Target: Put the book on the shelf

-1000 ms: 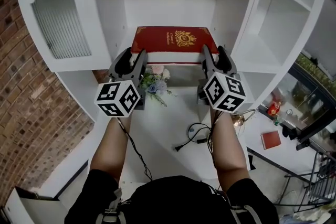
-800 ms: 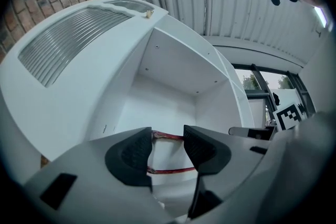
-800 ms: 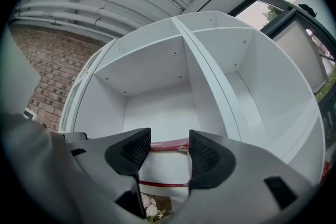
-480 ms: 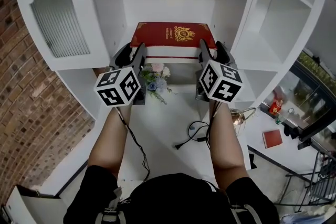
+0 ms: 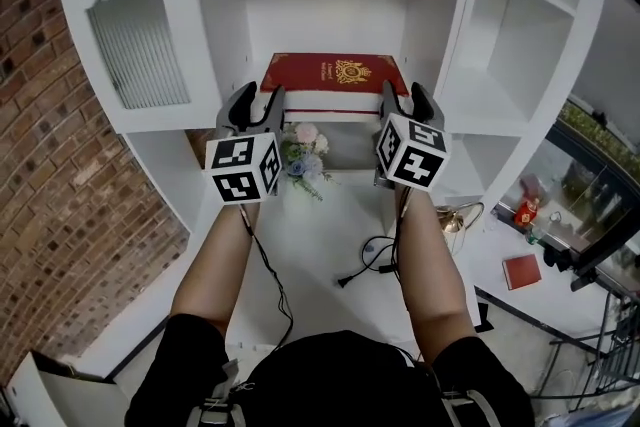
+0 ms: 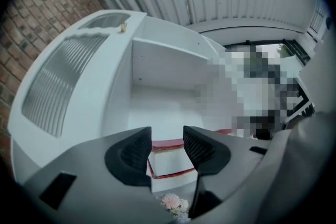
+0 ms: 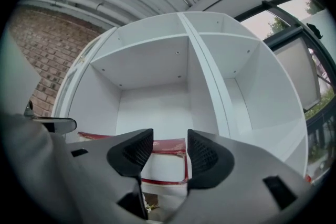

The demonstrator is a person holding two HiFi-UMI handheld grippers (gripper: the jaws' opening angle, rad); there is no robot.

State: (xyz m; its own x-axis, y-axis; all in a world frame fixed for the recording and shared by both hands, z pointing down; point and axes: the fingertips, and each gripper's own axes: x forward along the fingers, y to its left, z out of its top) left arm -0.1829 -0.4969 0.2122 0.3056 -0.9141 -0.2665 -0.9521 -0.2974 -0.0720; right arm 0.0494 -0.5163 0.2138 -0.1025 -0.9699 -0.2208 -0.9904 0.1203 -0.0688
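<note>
The red book [image 5: 335, 75] with a gold crest lies flat on the middle shelf [image 5: 330, 120] of the white unit, its white page edge facing me. My left gripper [image 5: 256, 105] is just in front of the book's front left corner, jaws apart and empty. My right gripper [image 5: 404, 101] is at the front right corner, its jaws closing with nothing between them. In the left gripper view the book [image 6: 169, 165] shows beyond the left gripper [image 6: 167, 147]. In the right gripper view the book [image 7: 164, 165] lies past the right gripper [image 7: 170, 150].
A small bunch of flowers [image 5: 300, 150] stands on the lower shelf under the book. A ribbed glass cabinet door [image 5: 135, 35] is at the left, open compartments [image 5: 500, 45] at the right. A black cable [image 5: 365, 265] lies on the white surface below. A brick wall [image 5: 60, 195] is at the far left.
Both grippers have eased back a little from the book's front corners. The book stays flat on the shelf. The right jaws stand slightly narrower.
</note>
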